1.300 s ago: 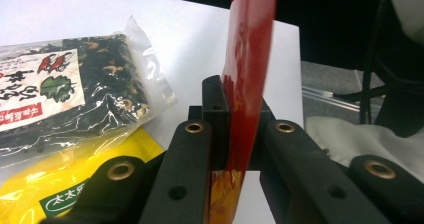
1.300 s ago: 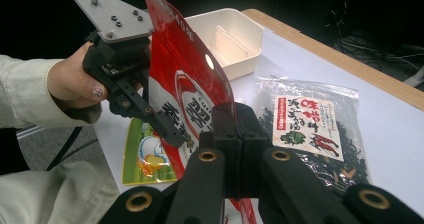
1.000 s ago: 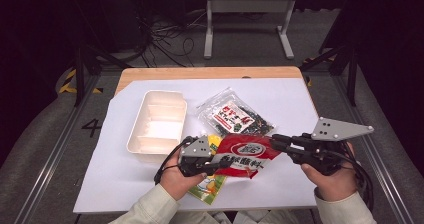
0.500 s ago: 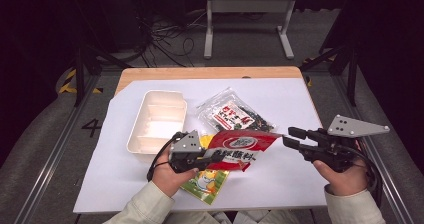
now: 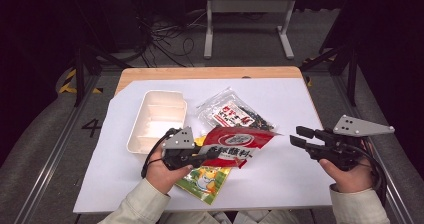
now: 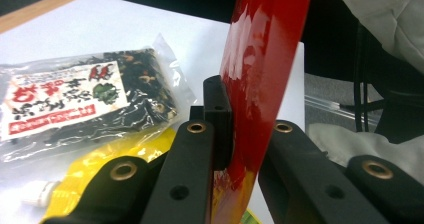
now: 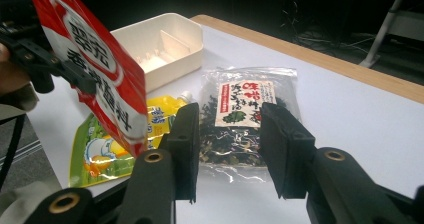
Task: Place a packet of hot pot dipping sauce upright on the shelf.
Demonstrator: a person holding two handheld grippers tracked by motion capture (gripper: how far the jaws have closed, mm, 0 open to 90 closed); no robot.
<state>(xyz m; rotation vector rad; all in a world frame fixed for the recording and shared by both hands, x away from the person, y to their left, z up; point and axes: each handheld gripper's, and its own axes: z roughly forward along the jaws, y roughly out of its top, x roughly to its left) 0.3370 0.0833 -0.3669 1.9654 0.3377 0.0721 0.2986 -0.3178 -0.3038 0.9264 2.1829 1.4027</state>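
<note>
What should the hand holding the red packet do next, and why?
Probably carry the red packet over to the white tray and lower it in. The left gripper is shut on the packet and holds it up off the table, the tray sits open just beside it, and the right gripper is open with nothing between its fingers.

left gripper [image 5: 207,157]: jaws clamped, pointing right, held off the table
right gripper [image 5: 297,136]: jaws just opened, nothing between, pointing left

From my remote station: a dark room, grey floor [image 5: 45,134], tangled cables [image 5: 165,36], a metal stand [image 5: 247,14] behind the wooden counter [image 5: 210,73].
</note>
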